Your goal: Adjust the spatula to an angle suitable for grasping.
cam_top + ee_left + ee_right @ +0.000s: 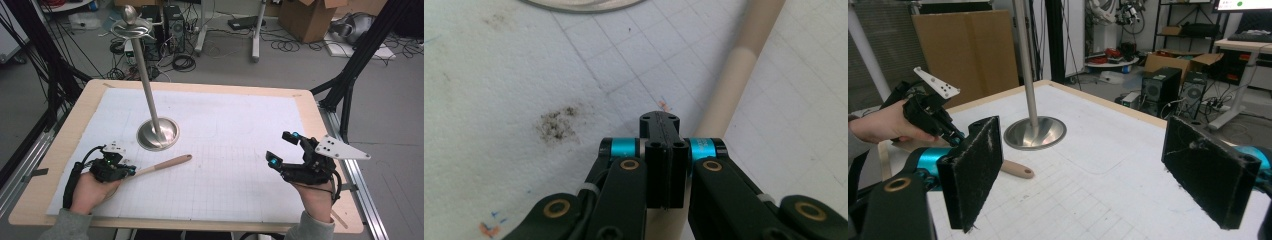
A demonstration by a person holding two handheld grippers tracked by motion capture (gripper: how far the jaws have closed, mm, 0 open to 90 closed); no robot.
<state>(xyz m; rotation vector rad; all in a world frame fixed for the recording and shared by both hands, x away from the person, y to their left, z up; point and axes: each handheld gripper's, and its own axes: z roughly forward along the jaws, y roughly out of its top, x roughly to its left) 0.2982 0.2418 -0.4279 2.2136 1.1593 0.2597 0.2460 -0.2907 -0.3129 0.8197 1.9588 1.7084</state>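
Near the front left corner of the table (60, 150), a person's left gripper (131, 171) has its jaws pressed together on one end of a wooden utensil handle (167, 163), whose free, rounded end lies ahead and to the right of that gripper on the white gridded mat (235, 145). Seen along the left gripper's own jaws, the pale handle (734, 80) runs out from beneath the shut tips and away over the grid lines; a dark smudge (556, 122) marks the mat just to their left. Just beyond the left gripper stands a steel stand (158, 134) with a round base, tall pole and hook ring at the top. Well apart, at the table's right side, the right gripper (282, 148) hovers with its jaws spread wide and nothing between them; its black pads (975, 167) frame the stand and the handle tip (1020, 171). The grasp on the utensil appears made, so the step in hand looks like the lift. Next comes raising the handle clear of the mat and carrying it up toward the stand's ring, keeping the long piece from swinging into the pole.
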